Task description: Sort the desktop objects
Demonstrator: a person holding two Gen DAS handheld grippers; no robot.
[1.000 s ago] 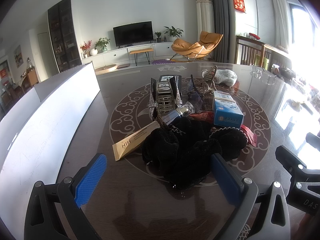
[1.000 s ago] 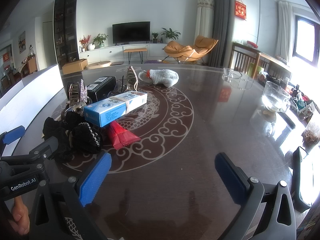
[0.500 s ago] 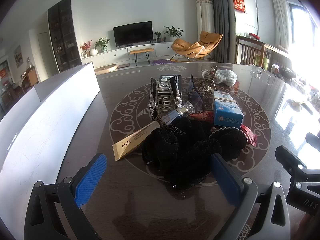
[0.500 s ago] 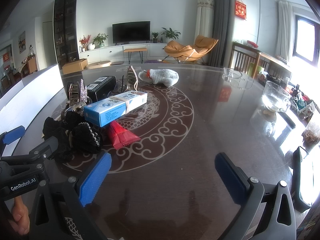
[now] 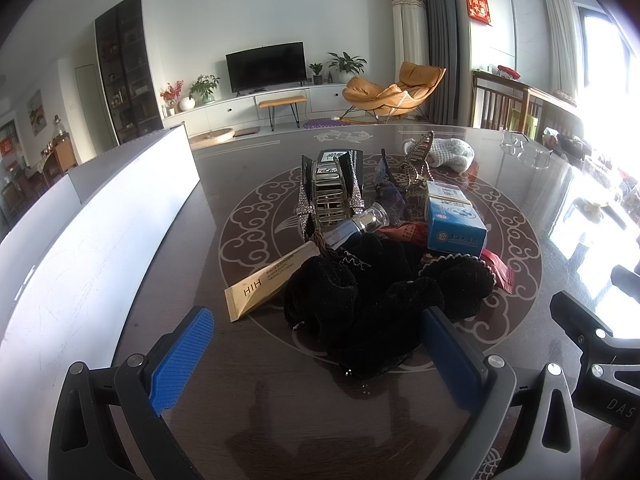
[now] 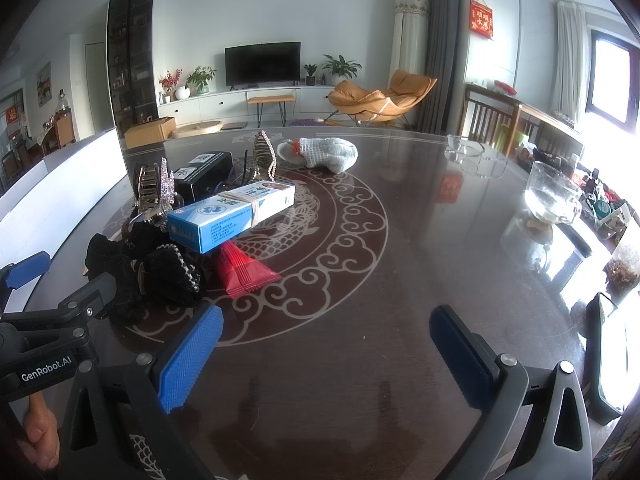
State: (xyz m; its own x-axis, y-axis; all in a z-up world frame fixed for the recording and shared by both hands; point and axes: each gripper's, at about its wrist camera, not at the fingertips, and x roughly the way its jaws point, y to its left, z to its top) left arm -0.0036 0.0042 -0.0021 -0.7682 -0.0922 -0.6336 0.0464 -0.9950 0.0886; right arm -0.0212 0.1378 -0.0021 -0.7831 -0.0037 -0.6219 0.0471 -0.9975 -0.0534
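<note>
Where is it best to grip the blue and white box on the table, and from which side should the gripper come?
Probably across its narrow width, near the free right end of the blue and white box. That end juts clear of the pile, while the left end rests on the black cloth and the red packet. The open right gripper could come from the bare table side.

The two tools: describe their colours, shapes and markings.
Left tool and right tool match: black skeletal frames with triangular cut-outs and silver bolts, each finger tipped by a ribbed blue pad. The left tool's body, seen from the right wrist camera, reads "GenRobot.AI" in white. No cables or sleeves show.
</note>
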